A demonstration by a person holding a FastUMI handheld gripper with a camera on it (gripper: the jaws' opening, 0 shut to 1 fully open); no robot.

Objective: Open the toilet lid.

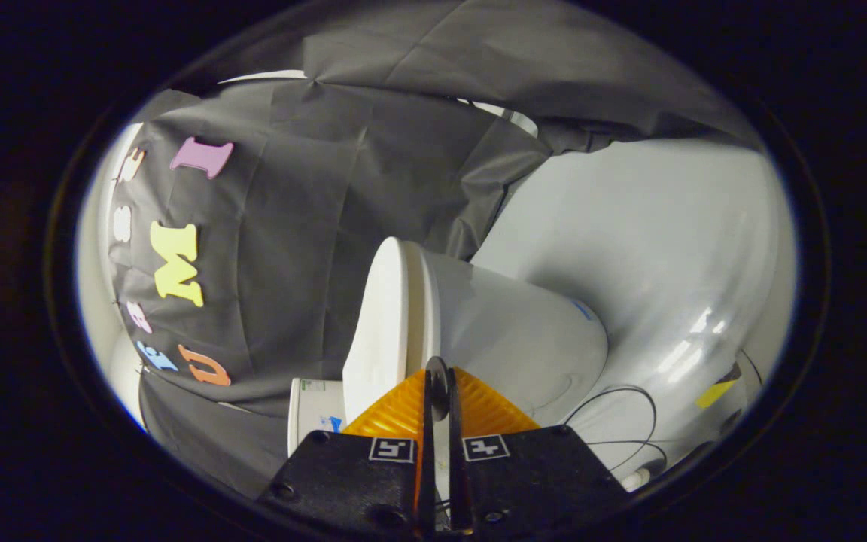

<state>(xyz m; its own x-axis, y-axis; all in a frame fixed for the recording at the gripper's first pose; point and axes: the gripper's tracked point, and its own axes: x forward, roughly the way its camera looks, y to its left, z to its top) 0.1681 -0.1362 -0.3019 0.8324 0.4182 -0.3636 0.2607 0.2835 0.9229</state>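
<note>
The toilet (524, 339) is seen rolled on its side by a heavily tilted camera, its pale bowl bulging just beyond the fingers. The toilet lid (382, 324) is seen edge-on as a flat white slab, lying close against the seat and bowl, so it is judged to be down and not yet opened. The gripper (437, 391) is held right at the lid's front rim, its fingers brought together with only a thin slit left between them; whether anything is pinched there cannot be told. The step in hand is judged to be the approach to the lid's edge. For the next move, the tips need to be hooked under the rim or spread and clamped on it, then the lid swung away from the bowl about its hinge. Thin dark cables (622, 421) are noticed looping beside the toilet's base.
</note>
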